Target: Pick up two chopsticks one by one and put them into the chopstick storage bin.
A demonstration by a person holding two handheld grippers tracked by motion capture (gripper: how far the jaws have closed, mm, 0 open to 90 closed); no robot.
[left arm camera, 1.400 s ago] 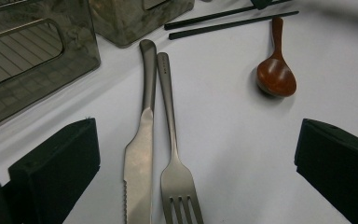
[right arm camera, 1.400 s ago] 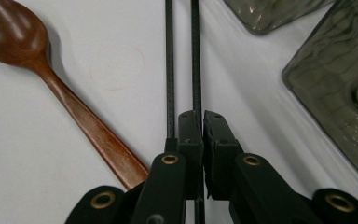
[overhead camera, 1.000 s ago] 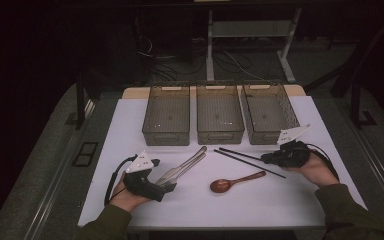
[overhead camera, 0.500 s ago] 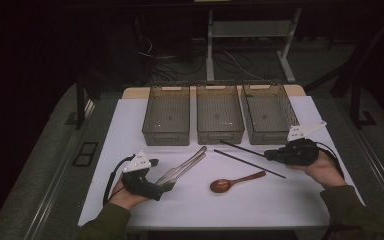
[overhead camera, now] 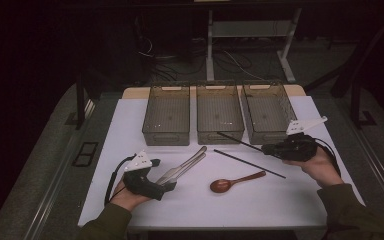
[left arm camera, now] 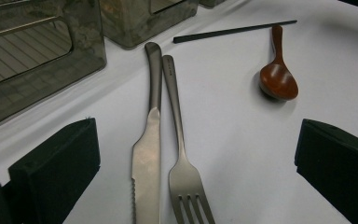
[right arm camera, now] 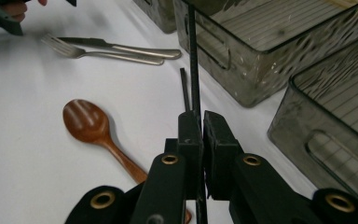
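A black chopstick (overhead camera: 240, 141) is held clamped between the narrow-set jaws of the right gripper (overhead camera: 266, 149), lifted clear of the white worktop (overhead camera: 130, 120) near its right edge, its free end pointed toward the front wall of the middle bin (overhead camera: 220, 119); in the right gripper view the stick (right arm camera: 193, 56) is seen running straight out from between the pads. A second chopstick (overhead camera: 250, 164) is left lying on the worktop just below it, with a wooden spoon (overhead camera: 236, 182) nearby toward the near edge. A knife (left arm camera: 148, 144) and fork (left arm camera: 179, 149) are seen side by side, touching, directly ahead of the left gripper (overhead camera: 167, 186), whose jaws are spread wide and closed on nothing near the near-left corner. All three bins along the far edge, including the left bin (overhead camera: 166, 115) and right bin (overhead camera: 270, 112), are shown empty, so the sorting is judged barely begun: one piece is picked up but not yet dropped, and four pieces are still to be lifted.
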